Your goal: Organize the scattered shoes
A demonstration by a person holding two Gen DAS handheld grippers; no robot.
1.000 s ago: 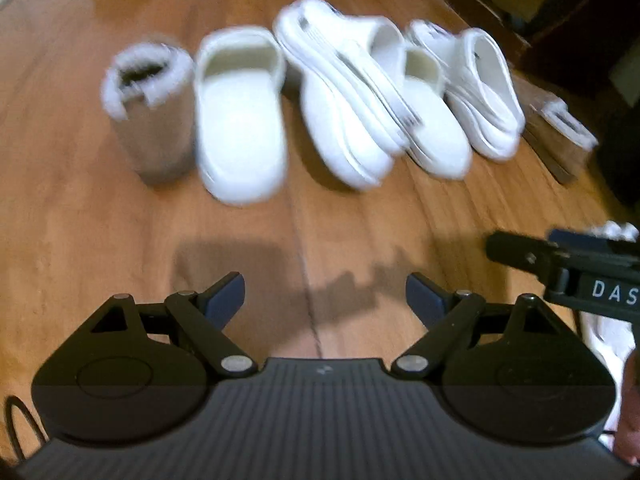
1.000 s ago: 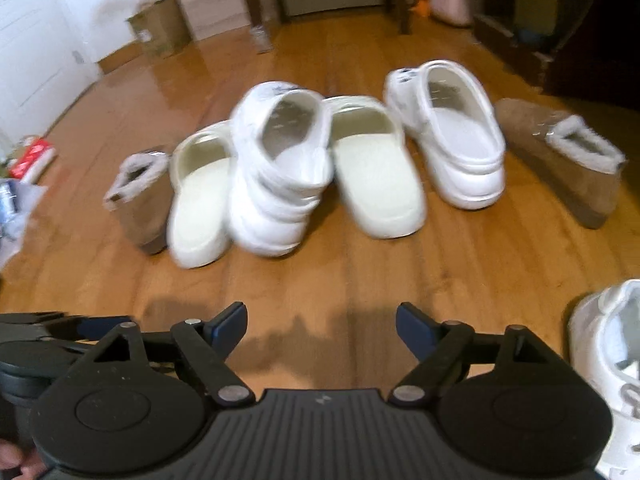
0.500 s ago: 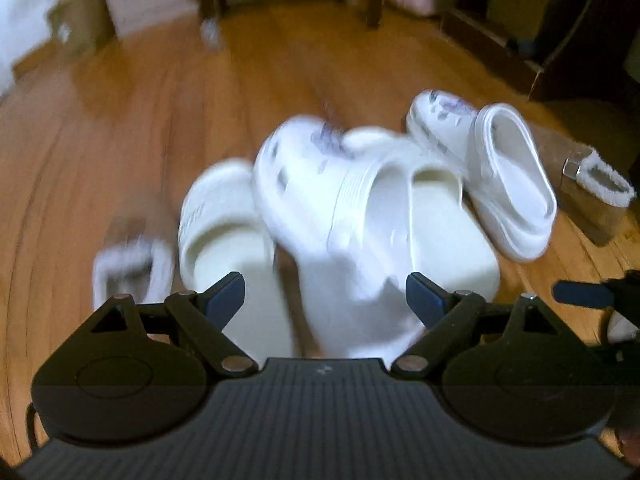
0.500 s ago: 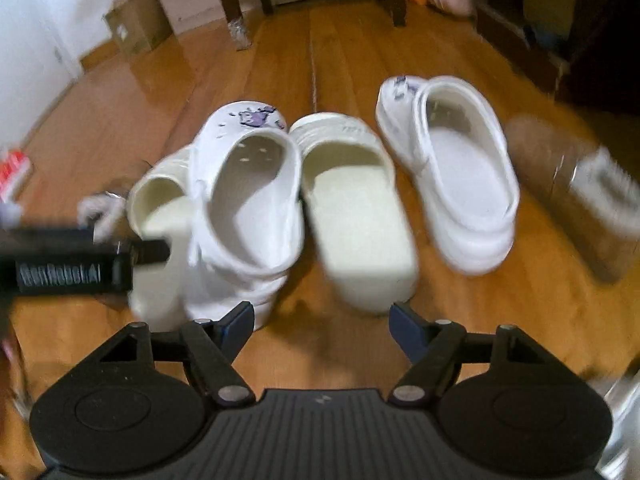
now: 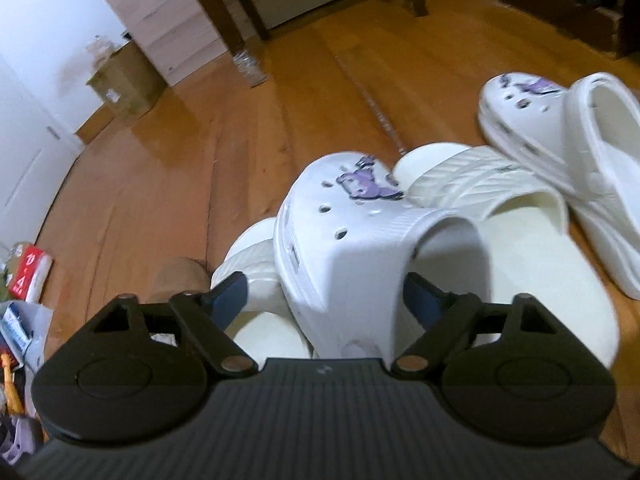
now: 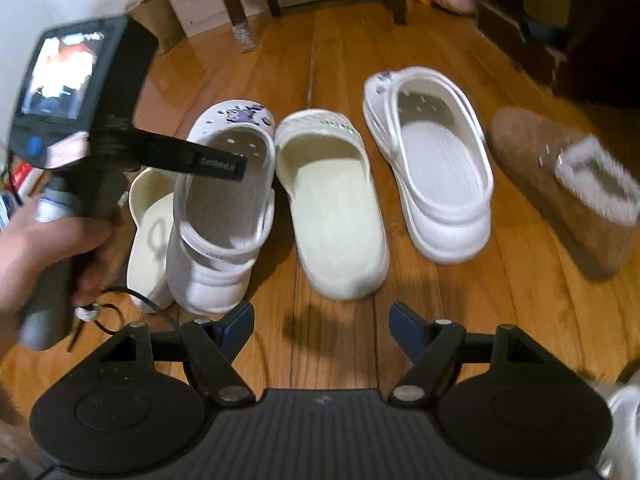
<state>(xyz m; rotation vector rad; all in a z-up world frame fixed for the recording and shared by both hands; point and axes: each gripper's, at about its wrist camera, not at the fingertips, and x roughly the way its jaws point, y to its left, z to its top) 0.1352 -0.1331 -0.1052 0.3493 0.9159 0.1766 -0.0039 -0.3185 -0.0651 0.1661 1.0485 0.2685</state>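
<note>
White clog (image 5: 352, 248) with purple charm, centre frame, tilted on a cream slide (image 5: 256, 320); left gripper (image 5: 326, 294) closing around its heel. Right gripper (image 6: 322, 320) spread, empty. Only right wrist view shows brown fur slipper (image 6: 568, 184), right edge.

2 white clogs (image 6: 224, 208), 2 cream slides (image 6: 332, 208), 2 brown slippers (image 6: 568, 192).

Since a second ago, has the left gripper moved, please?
Yes. The left gripper has closed in on the row of shoes, and its closing jaws now straddle the white clog that lies on the cream slipper.
</note>
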